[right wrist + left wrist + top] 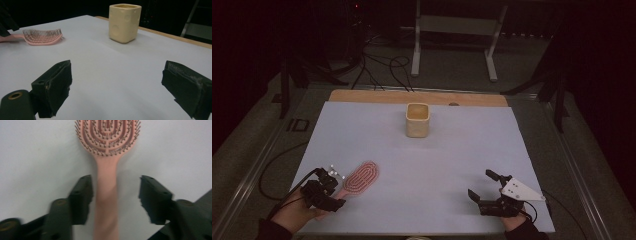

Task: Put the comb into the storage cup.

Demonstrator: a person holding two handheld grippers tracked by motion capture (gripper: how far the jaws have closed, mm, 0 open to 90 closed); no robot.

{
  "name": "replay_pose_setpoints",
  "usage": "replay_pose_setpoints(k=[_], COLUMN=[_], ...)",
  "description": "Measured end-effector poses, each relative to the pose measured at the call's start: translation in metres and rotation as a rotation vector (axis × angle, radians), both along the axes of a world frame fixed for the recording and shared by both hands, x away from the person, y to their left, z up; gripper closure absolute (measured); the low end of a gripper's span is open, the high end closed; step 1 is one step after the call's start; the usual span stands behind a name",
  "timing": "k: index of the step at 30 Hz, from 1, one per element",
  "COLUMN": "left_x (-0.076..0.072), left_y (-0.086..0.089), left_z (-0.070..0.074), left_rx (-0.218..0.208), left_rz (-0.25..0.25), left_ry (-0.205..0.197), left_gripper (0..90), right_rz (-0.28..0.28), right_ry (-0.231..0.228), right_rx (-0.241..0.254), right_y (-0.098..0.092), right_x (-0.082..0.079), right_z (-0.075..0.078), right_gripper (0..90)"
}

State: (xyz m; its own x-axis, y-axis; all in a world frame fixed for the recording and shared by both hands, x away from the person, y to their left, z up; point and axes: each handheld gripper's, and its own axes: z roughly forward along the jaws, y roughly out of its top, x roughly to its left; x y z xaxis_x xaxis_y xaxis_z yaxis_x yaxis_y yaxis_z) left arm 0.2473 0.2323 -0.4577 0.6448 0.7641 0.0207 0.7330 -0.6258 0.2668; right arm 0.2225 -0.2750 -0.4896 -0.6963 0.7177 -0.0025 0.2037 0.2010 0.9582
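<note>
Hairbrush [107, 170] is lying bristles-up on the pale sheet [422, 155] covering the desk [362, 96], with its pink handle running back between the jaws of the left tongs [115, 197]. In the left gripper view, the left-hand jaw is standing right against the handle's side; contact cannot be confirmed there. The right-hand jaw is standing well clear of the handle, with bare sheet showing in the gap. The left tongs are therefore spread and are not pinching the handle. The brush head is lying just beyond the jaw tips, its oval rows of bristles facing upward.

In the high view, the left tongs [334, 195] are sitting at the near left of the sheet, held in the person's left hand [294, 215], and the hairbrush [358, 178] is extending away from them at a slant, toward the far right.

Right tongs [479, 185] are resting at the near right of the sheet, well apart from the hairbrush. In the right gripper view, the right tongs [117, 82] are showing jaws spread wide, with nothing but bare sheet between them.

Cream cup [417, 120] is standing upright far ahead of both tongs, near the far edge of the sheet. Seen from the right tongs, the cup [124, 22] is standing straight ahead beyond the jaws, and the hairbrush [42, 37] is lying far off to the left
</note>
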Motion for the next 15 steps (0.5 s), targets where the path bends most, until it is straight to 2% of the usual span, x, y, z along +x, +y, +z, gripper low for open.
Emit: replay_pose_setpoints(k=[1, 2, 3, 4, 7, 9, 11, 13, 15], left_x=[0.001, 0.002, 0.002, 0.003, 0.005, 0.007, 0.010, 0.012, 0.014], left_y=[0.000, 0.000, 0.000, 0.000, -0.001, -0.001, -0.002, -0.002, -0.004], left_z=[0.000, -0.001, -0.001, -0.002, -0.002, -0.003, -0.004, -0.005, -0.008], left_rx=[-0.002, -0.014, -0.014, -0.028, -0.044, -0.050, -0.038, -0.044, -0.033], left_rz=[0.005, 0.002, 0.002, -0.020, -0.027, -0.035, -0.030, -0.043, -0.056], left_ry=[0.002, 0.027, 0.027, 0.047, 0.060, 0.075, 0.069, 0.088, 0.107], left_gripper=[32.6, 23.2, 15.6, 15.6, 2.0, 0.3, 0.3, 0.3, 0.3], right_rz=[-0.001, -0.001, -0.001, 0.001, 0.000, 0.001, 0.001, 0.001, 0.001], right_ry=[0.001, 0.009, 0.009, 0.005, 0.010, 0.004, 0.000, 0.006, 0.003], right_rx=[0.003, 0.004, 0.004, 0.001, 0.006, 0.001, 0.001, 0.004, 0.001], right_y=[0.000, 0.000, 0.000, 0.000, 0.000, 0.001, 0.000, 0.000, 0.001], right_x=[0.000, 0.000, 0.000, 0.000, 0.001, 0.000, 0.000, 0.000, 0.000], right_z=[0.000, -0.001, -0.001, -0.001, -0.001, -0.001, 0.000, 0.000, -0.001], right_gripper=[8.8, 8.8, 8.8, 8.8, 8.8, 8.8, 8.8, 8.8, 8.8])
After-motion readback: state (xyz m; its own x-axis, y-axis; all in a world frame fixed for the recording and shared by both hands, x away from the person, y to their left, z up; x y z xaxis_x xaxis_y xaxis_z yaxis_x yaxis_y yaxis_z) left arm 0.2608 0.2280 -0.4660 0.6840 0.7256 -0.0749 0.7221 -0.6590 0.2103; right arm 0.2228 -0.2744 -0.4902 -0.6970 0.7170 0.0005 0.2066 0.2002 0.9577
